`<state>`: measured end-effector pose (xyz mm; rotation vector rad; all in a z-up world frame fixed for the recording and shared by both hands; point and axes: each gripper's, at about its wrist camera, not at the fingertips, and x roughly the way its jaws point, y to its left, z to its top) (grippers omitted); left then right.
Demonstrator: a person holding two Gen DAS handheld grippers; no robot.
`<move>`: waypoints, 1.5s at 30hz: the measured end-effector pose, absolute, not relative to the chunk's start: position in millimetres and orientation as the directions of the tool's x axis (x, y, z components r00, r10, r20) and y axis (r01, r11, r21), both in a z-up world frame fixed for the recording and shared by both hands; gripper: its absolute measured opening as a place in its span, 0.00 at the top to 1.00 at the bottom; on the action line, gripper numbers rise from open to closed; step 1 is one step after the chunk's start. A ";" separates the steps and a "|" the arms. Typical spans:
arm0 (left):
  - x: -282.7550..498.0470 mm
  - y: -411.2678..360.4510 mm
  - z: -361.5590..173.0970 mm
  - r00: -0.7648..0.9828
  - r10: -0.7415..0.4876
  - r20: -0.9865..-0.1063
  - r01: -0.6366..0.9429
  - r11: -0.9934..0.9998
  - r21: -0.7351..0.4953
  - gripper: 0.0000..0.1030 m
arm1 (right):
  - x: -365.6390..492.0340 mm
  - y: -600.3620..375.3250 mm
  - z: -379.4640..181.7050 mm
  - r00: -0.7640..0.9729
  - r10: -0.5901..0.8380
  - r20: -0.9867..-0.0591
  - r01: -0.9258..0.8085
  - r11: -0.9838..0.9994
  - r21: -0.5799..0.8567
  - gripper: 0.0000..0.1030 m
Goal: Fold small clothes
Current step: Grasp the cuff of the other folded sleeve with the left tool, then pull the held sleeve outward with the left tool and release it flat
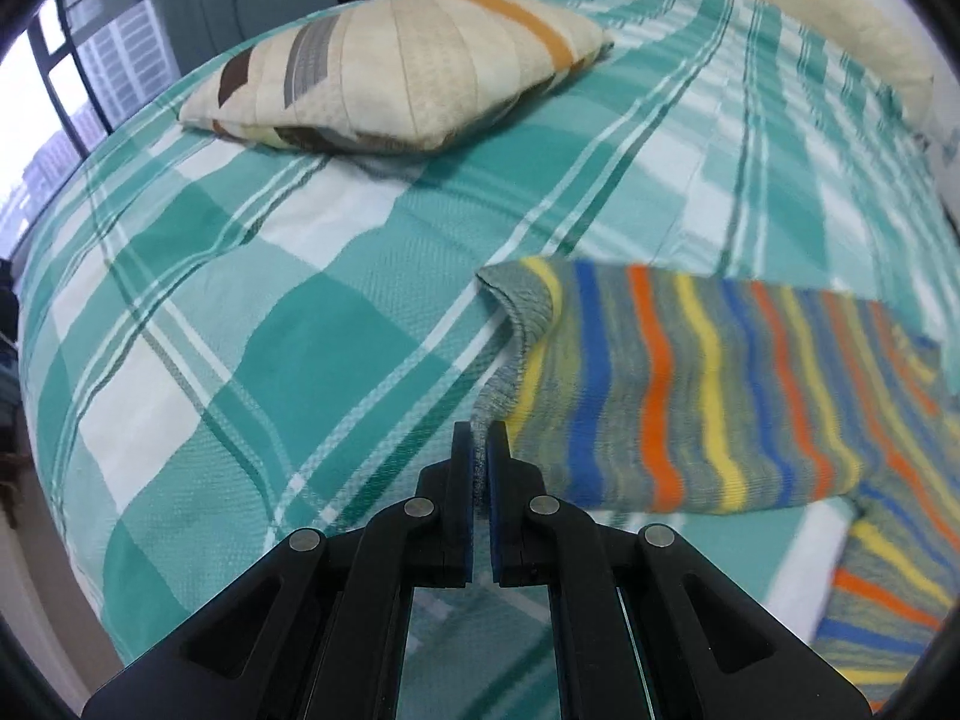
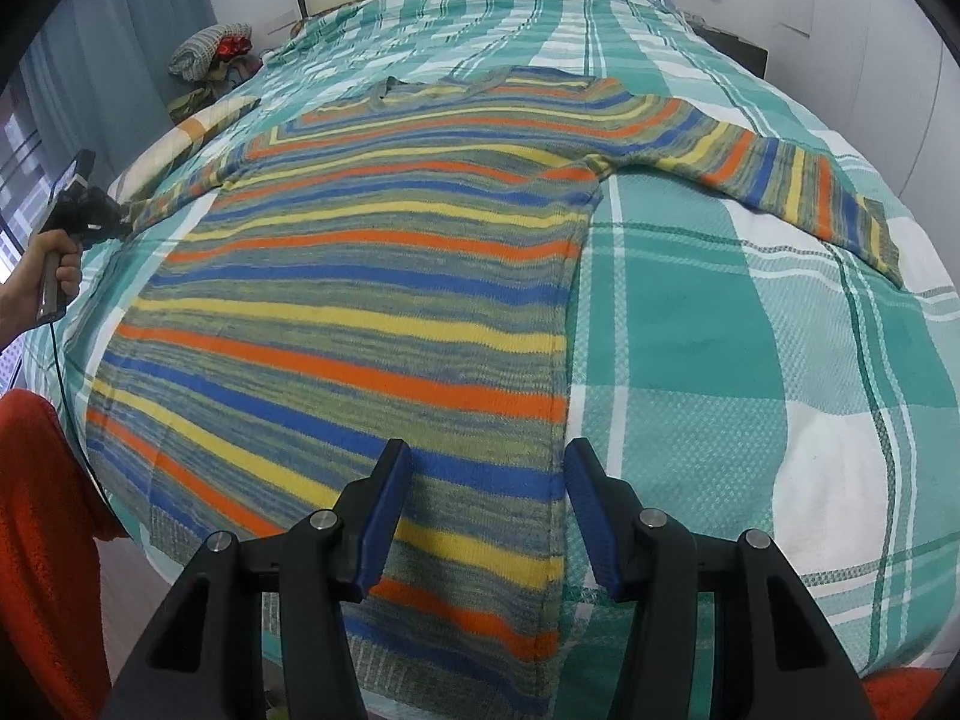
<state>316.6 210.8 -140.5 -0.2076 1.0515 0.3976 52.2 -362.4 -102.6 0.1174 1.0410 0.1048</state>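
Bed carries striped sweater flat, spread ahead of right gripper; jaws wide open over its hem edge. Left gripper jaws clamped on sleeve cuff. Pillow far ahead.

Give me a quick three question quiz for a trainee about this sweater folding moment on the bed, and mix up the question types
1. True or false: the left gripper is shut on the cuff of the striped sweater.
2. Multiple choice: the right gripper is A) shut on the hem, B) open above the sweater's lower side edge, C) holding the pillow.
3. Fill in: the sweater lies on a plaid bedspread whose main colours are white and ____.

Key:
1. True; its two pads pinch the grey cuff edge of one sleeve.
2. B; the jaws stand wide apart with nothing between the pads.
3. Teal green. The pillow lies apart from the sweater.
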 end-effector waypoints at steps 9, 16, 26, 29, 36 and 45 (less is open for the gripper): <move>319.9 215.7 -155.4 0.412 0.222 -0.884 -0.429 0.903 0.027 0.89 | 51.9 -367.1 -105.7 0.490 0.125 -0.863 -0.012 0.991 0.137 0.47; 254.2 202.4 -109.2 0.508 0.260 -0.821 -0.388 0.920 0.052 0.24 | 47.8 -369.6 -93.8 0.512 0.057 -0.857 0.035 0.996 0.087 0.10; 116.7 28.1 -121.1 0.486 -0.112 -0.867 0.136 0.989 -0.051 0.14 | 47.0 -324.0 -75.5 0.523 0.039 -0.851 -0.037 0.999 0.022 0.10; 96.7 -5.7 -156.6 0.430 -0.056 -0.901 0.228 0.972 0.048 0.14 | 46.2 -310.0 -96.8 0.459 0.017 -0.888 -0.071 0.997 -0.018 0.10; 85.3 9.4 -180.1 0.347 -0.005 -0.938 0.186 0.980 0.064 0.00 | 33.2 -320.2 -137.5 0.295 0.002 -0.955 -0.033 0.999 -0.008 0.01; 72.8 16.1 -158.5 0.380 0.021 -0.925 0.132 0.988 0.077 0.02 | 17.4 -324.1 -104.0 0.405 -0.047 -0.913 0.027 0.999 -0.040 0.01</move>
